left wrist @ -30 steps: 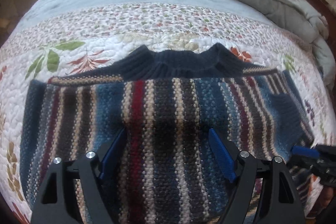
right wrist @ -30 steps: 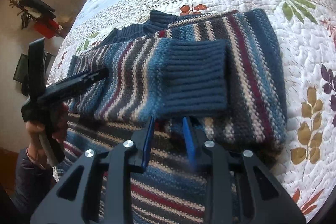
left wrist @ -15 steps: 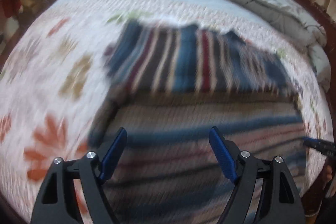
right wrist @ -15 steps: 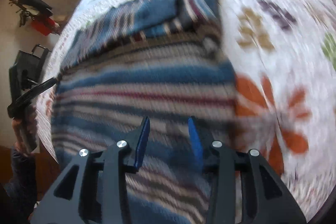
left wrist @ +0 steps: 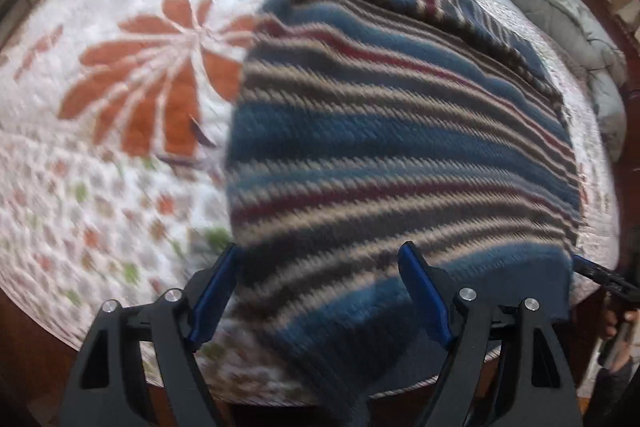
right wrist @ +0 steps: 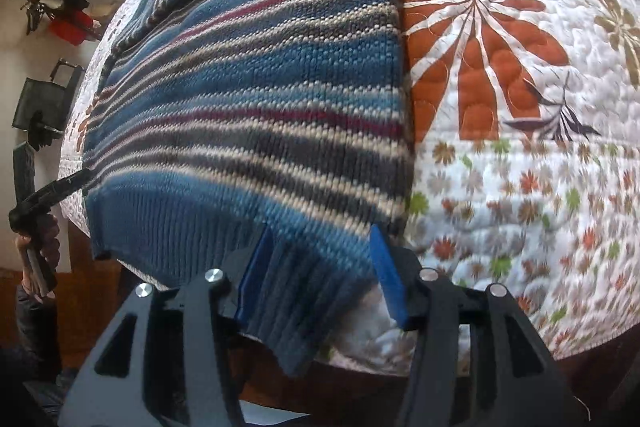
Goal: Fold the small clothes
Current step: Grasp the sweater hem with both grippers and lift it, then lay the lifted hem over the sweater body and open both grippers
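In the left wrist view, the striped sweater [left wrist: 400,131] is seen spread on the quilt [left wrist: 120,163] of a bed, its ribbed hem reaching the near edge. The left tongs [left wrist: 320,291] are held wide above that hem's left corner; nothing is pinched by the blue pads [left wrist: 424,299]. The tip of the right tongs [left wrist: 600,277] is seen at the far right edge, just beside the hem's other corner. The picture is blurred.

In the right wrist view, the sweater [right wrist: 248,99] is seen beside an orange leaf print [right wrist: 476,43] on the quilt [right wrist: 520,187]. The right tongs [right wrist: 320,275] are opening; the hem's corner lies between the pads [right wrist: 386,275], loosely, not pressed. The left tongs [right wrist: 60,187] are seen at the left, held by a hand [right wrist: 44,239].
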### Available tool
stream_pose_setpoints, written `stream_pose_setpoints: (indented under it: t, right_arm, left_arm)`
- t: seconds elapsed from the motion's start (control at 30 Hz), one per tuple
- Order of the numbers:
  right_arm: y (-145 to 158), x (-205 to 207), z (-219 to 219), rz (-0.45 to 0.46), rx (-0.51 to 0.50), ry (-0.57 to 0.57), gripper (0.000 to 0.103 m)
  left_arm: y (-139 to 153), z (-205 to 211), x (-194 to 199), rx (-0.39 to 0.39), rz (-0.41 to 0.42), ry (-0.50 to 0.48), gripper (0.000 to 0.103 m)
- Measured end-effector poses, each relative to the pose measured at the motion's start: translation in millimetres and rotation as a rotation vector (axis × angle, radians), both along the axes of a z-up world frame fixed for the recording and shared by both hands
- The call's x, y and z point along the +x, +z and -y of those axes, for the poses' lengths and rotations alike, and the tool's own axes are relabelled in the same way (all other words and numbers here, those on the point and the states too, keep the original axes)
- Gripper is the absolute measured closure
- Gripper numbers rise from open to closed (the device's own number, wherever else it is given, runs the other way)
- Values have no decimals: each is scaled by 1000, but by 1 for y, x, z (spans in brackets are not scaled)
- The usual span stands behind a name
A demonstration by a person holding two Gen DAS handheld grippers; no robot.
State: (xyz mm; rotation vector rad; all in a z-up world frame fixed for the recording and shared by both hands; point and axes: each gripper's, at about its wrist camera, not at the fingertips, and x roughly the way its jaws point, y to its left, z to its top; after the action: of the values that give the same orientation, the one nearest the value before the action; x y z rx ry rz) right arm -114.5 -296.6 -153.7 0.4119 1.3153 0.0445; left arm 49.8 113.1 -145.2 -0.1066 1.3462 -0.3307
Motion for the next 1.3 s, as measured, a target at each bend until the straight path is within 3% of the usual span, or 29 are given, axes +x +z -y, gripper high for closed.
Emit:
stream_pose_setpoints:
  t: [0.33, 0.6, 0.67, 0.7, 0.73, 0.77, 0.83, 0.93, 1.1, 1.2, 1.3]
  right_arm:
    - [12, -31, 14, -1, 23, -77, 51]
    - [-8, -28, -8, -45, 115, -39, 49]
    - [-10, -25, -15, -46, 115, -29, 57]
    - [-11, -24, -16, -50, 120, -24, 62]
    - [-12, -25, -17, -53, 129, -23, 71]
    - [-13, -25, -17, -53, 137, -17, 85]
    - [-13, -25, -19, -48, 154, -4, 93]
    - [-2, -24, -18, -6, 194, 9, 94]
    - [41, -8, -2, 127, 299, -9, 95]
    - [65, 19, 19, 195, 336, -39, 95]
    - [75, 55, 40, 227, 311, -81, 95]
  left_arm:
    - [-13, -12, -32, -44, -93, 57, 22]
    - [-14, 9, -45, -93, -85, -7, 22]
    - [-15, 12, -43, -94, -89, -1, 23]
    - [-15, 11, -42, -93, -91, 5, 31]
    - [-14, 11, -41, -90, -89, 10, 49]
    - [-14, 13, -40, -94, -90, 13, 60]
    - [-15, 9, -39, -129, -121, 31, 89]
    - [-13, 2, -35, -172, -148, 68, 90]
    - [32, 6, -22, -263, -59, 36, 91]
    - [55, 11, 4, -282, -4, 30, 90]
    - [64, 14, 43, -285, 28, 51, 88]
